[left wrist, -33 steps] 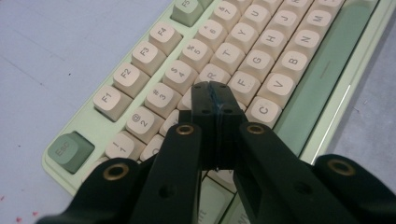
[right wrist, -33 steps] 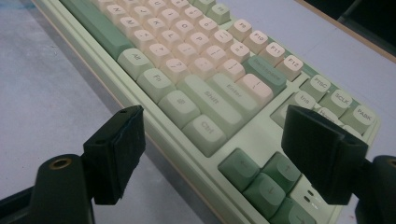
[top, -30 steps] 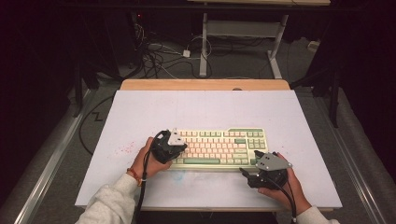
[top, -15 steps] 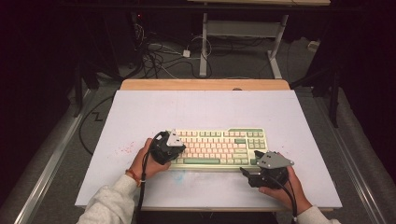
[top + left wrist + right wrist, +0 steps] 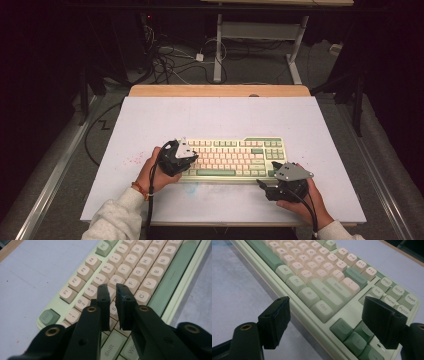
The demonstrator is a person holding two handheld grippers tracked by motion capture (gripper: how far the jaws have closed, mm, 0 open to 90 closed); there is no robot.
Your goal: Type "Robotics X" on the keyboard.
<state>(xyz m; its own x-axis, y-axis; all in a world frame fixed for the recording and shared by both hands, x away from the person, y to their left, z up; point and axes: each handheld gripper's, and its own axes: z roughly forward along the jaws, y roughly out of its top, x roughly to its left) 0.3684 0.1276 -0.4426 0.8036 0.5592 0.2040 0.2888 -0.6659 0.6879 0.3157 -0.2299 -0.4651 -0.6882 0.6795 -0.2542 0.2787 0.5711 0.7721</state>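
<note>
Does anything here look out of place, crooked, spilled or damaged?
Nothing is broken or spilled. The keyboard lies flat and square to the white table top, no keys visibly missing. The only blemishes are faint reddish specks left of the keyboard and a pale bluish smear in front of it.

The left gripper's fingers (image 5: 125,307) hide several keys of the keyboard (image 5: 150,277); its far end is cut off by the picture's edge.
</note>
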